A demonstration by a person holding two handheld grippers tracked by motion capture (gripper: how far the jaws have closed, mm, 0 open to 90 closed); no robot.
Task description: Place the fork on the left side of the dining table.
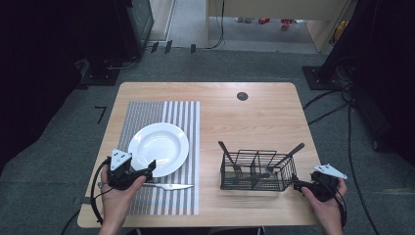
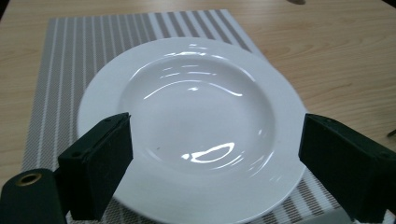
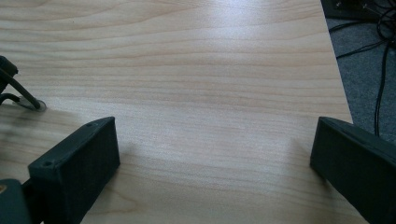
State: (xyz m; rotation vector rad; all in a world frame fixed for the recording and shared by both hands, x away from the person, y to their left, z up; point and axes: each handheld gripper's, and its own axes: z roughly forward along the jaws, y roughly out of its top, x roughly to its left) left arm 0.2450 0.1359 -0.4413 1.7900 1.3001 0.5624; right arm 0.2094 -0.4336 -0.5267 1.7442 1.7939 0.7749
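From above I have the left gripper (image 1: 142, 172) at the near rim of the white plate (image 1: 159, 147), which sits on a grey striped placemat (image 1: 147, 113) on the left half of the wooden table (image 1: 244, 117). A table knife (image 1: 166, 186) lies on the mat just in front of the plate, its handle end hidden under my left hand (image 1: 115, 198).

My left gripper view gives what the high one cannot: the jaws stand wide apart, one to each side of the plate's near rim, and hold nothing. Whether the pads touch the plate I cannot tell.

The right gripper (image 1: 301, 185) is at the near right corner of the black wire cutlery caddy (image 1: 257, 171), just beside it. In the right gripper view its jaws are also spread wide over bare wood, empty, with a bit of the caddy's wire foot (image 3: 21, 95) cut off at the left edge.

Inside the caddy I see two dark-handled utensils leaning outwards; one looks like a fork (image 1: 230, 159), the other (image 1: 284, 159) is too small to tell.
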